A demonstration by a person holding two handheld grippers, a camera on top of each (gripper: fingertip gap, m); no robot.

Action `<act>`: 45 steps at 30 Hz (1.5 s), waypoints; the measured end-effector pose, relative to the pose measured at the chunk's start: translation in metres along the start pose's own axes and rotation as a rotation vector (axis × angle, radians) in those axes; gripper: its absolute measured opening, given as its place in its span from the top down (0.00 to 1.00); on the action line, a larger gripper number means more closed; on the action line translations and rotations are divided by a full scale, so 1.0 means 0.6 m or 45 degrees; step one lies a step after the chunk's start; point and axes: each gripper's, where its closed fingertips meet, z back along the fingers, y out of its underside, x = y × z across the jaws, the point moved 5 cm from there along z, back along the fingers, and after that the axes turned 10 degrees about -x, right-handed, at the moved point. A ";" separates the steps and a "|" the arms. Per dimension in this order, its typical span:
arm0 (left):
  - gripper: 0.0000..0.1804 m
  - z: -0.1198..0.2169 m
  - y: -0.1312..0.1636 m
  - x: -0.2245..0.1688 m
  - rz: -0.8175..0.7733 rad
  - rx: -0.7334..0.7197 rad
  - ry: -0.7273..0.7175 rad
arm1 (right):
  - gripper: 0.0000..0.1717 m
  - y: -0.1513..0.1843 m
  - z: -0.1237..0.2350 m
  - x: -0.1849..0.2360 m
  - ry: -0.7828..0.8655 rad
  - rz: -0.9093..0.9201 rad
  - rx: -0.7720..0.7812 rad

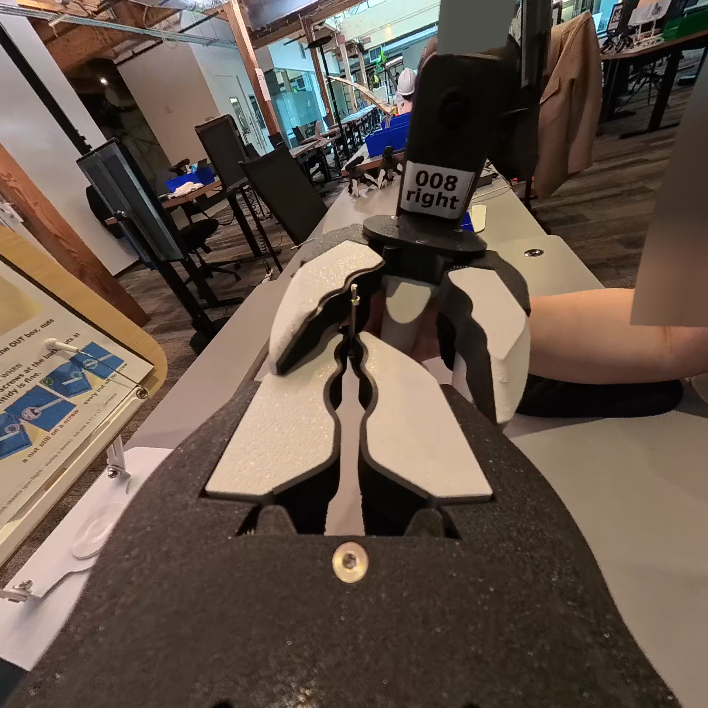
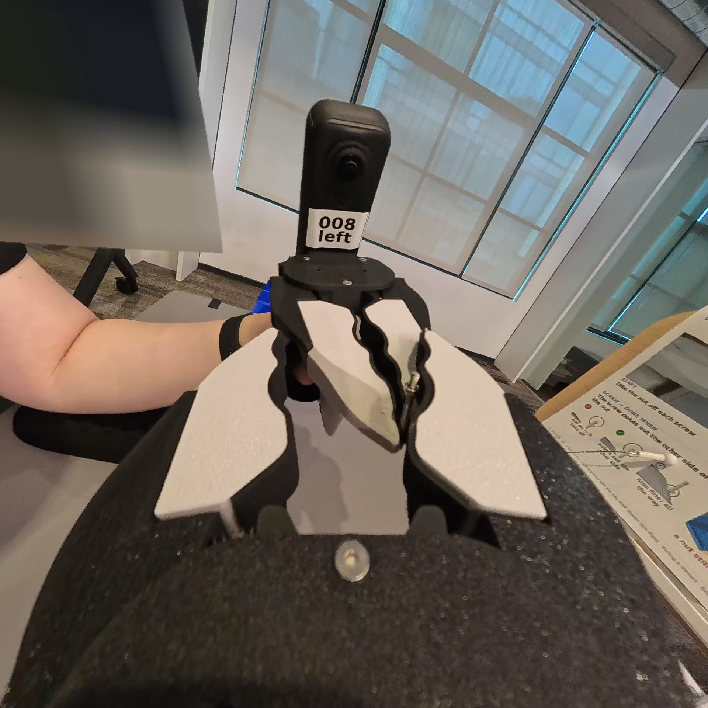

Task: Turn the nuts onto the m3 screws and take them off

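My left gripper (image 1: 350, 346) is shut on the lower end of a thin metal screw (image 1: 352, 322), which stands upright out of its fingertips. A small nut (image 1: 356, 300) sits on the screw near its top. My right gripper (image 2: 346, 341) faces the left one and is open wide, with nothing pressed between its pads. The left gripper's shut fingers (image 2: 352, 383) reach in between the right gripper's fingers. The screw and nut (image 2: 411, 387) stand close beside the inner edge of the right gripper's right finger (image 2: 471, 413). I cannot tell whether they touch.
Both grippers hang over a grey table (image 1: 594, 479). An instruction board on a wooden stand (image 1: 76, 383) is at the left, and it also shows in the right wrist view (image 2: 632, 440). A person's forearm (image 2: 115, 356) rests on a black pad (image 1: 597, 394). Office chairs and desks lie beyond. One gripper's finger ends stand about 5 centimeters off the other's.
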 end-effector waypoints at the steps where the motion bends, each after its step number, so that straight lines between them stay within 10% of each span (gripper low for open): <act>1: 0.99 0.002 -0.001 0.001 0.001 -0.001 -0.003 | 0.62 -0.001 0.001 -0.001 0.003 -0.002 -0.001; 45: 0.99 0.043 -0.011 0.034 0.004 -0.035 -0.140 | 0.63 -0.011 0.022 -0.012 0.034 0.004 0.010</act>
